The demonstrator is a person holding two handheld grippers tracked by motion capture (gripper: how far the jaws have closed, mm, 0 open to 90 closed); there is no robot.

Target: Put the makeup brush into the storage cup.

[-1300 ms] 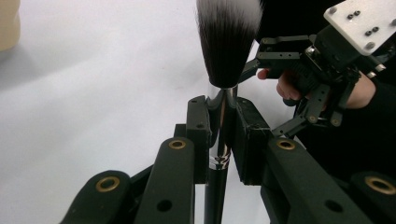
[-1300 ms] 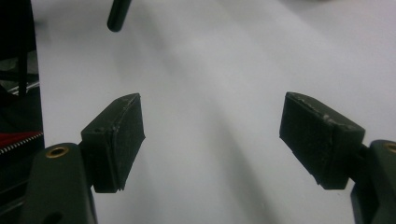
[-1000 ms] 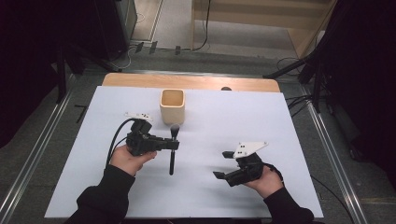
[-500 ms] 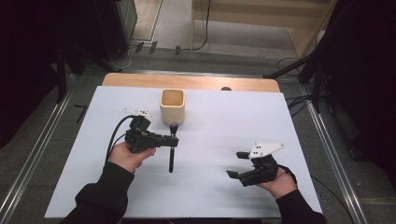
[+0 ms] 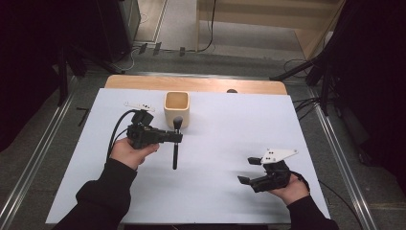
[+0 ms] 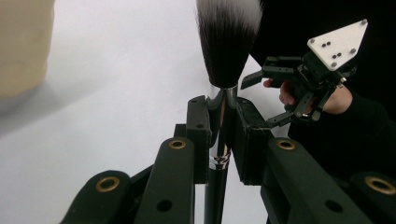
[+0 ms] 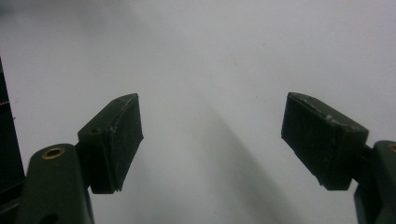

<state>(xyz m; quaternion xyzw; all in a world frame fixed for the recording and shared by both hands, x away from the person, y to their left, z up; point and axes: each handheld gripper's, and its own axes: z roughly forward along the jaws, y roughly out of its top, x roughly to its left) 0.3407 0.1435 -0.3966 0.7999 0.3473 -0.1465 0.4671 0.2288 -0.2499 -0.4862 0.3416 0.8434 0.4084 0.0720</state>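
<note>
High view: the left gripper [image 5: 176, 137], left of centre, has risen, clamping a makeup brush [image 5: 175, 143] before the wooden cup [image 5: 176, 107]; the right gripper [image 5: 249, 171] has retreated lower right.

Left gripper view: the brush's handle end is cut off below.

Right gripper view: jaws wide apart over the bare white surface [image 7: 210, 56].

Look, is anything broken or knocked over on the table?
Nothing stands out. The cup stands upright, the left gripper holds the brush straight and whole, and the right gripper is open with nothing in it.
</note>
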